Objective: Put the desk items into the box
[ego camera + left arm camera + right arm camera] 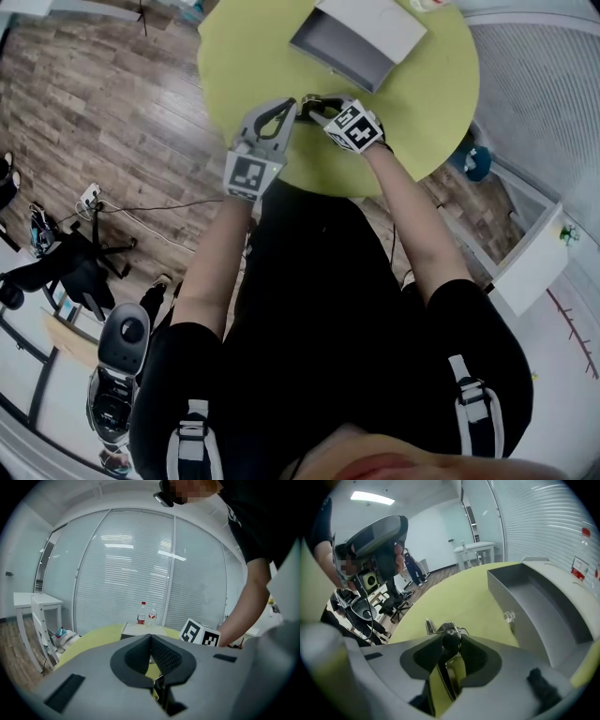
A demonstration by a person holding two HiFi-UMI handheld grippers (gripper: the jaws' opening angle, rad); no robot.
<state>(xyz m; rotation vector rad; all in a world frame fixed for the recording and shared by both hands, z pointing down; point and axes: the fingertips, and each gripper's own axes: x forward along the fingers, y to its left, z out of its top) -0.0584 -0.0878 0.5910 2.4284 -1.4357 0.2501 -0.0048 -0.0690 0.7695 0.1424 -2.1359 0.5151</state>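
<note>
A black binder clip with silver wire handles sits on the yellow-green round table. It lies right between the tips of my right gripper, whose jaws stand apart with the table showing through the gap. In the head view the right gripper points left, tip to tip with my left gripper. The left gripper is shut with nothing between its pads. The open grey box stands at the table's far side, and appears as the box to the right in the right gripper view.
A small clear object lies on the table beside the box's near wall. Two bottles stand behind the box. The table's front edge is just below both grippers. Office chairs and cables are on the wooden floor to the left.
</note>
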